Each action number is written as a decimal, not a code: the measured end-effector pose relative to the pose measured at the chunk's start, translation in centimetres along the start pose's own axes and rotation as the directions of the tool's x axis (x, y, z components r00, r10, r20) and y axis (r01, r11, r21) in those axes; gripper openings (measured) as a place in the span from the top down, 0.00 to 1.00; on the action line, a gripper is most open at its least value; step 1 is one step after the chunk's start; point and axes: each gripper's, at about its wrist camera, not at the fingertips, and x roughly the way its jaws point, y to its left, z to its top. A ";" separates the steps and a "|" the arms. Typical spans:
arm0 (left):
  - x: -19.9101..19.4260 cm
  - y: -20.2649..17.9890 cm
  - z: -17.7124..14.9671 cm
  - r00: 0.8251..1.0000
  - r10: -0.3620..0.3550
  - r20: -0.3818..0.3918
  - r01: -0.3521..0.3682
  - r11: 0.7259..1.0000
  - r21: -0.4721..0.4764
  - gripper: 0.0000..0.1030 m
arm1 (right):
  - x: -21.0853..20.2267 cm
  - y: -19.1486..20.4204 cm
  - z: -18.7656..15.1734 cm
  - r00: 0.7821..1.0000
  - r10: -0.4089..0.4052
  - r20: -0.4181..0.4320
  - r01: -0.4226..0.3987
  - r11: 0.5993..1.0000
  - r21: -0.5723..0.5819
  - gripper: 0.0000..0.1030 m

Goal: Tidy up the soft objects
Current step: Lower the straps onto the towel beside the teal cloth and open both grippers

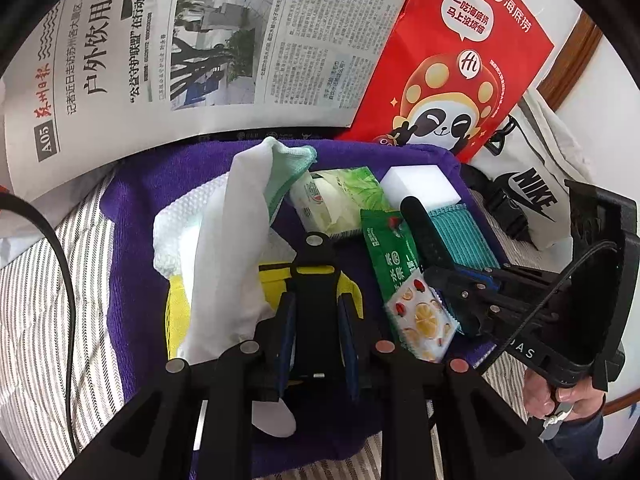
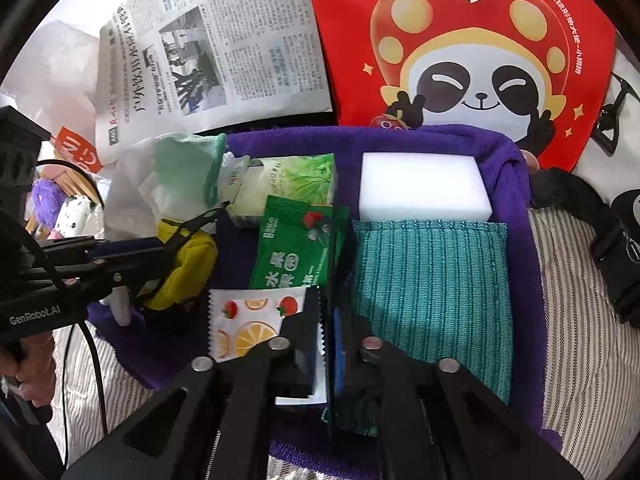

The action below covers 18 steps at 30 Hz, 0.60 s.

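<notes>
Gripping the fruit-print wipe packet (image 2: pixel 248 326) by its right edge, the right claw (image 2: pixel 322 344) sits nearly closed at lower centre, the packet's long axis running left from the claw across the purple towel (image 2: pixel 516 184). The left claw (image 1: pixel 316 320), nearly closed on a black clip over the yellow pouch (image 1: pixel 178 308), is farther away.

The left black two-finger tongs (image 1: pixel 316 280) point forward and down, their blue-padded fingers (image 1: pixel 286 332) drawn close together around a black strap. The right black tongs (image 2: pixel 322 332) angle in from the right, nearly closed; bare hands (image 1: pixel 560 394) hold both handles
</notes>
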 end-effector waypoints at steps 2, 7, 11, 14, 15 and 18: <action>-0.1 0.2 0.0 1.000 -0.022 -0.007 0.022 1.000 -0.016 0.71 | -0.1 -0.2 0.1 1.000 0.024 -0.004 -0.024 1.000 0.006 0.81; -0.9 0.8 0.1 0.997 -0.074 -0.006 0.073 0.995 -0.069 0.63 | -1.9 0.3 0.5 0.999 -0.023 0.042 0.023 1.000 0.008 0.54; -1.7 0.6 -0.1 0.995 -0.098 0.004 0.098 0.992 -0.079 0.57 | -3.8 0.4 0.5 0.996 -0.043 0.084 0.043 0.999 0.007 0.48; -2.1 -0.2 -0.4 0.995 -0.095 0.000 0.095 0.993 -0.070 0.50 | -4.8 0.3 0.1 0.995 -0.062 0.081 0.061 0.998 0.013 0.48; -2.2 -0.4 -0.6 0.996 -0.094 -0.003 0.093 0.993 -0.069 0.49 | -5.2 0.2 -0.1 0.994 -0.068 0.081 0.067 0.998 0.015 0.48; -2.6 -1.2 -1.1 0.996 -0.093 -0.012 0.092 0.994 -0.059 0.47 | -6.2 0.0 -0.8 0.993 -0.090 0.076 0.088 0.996 0.029 0.48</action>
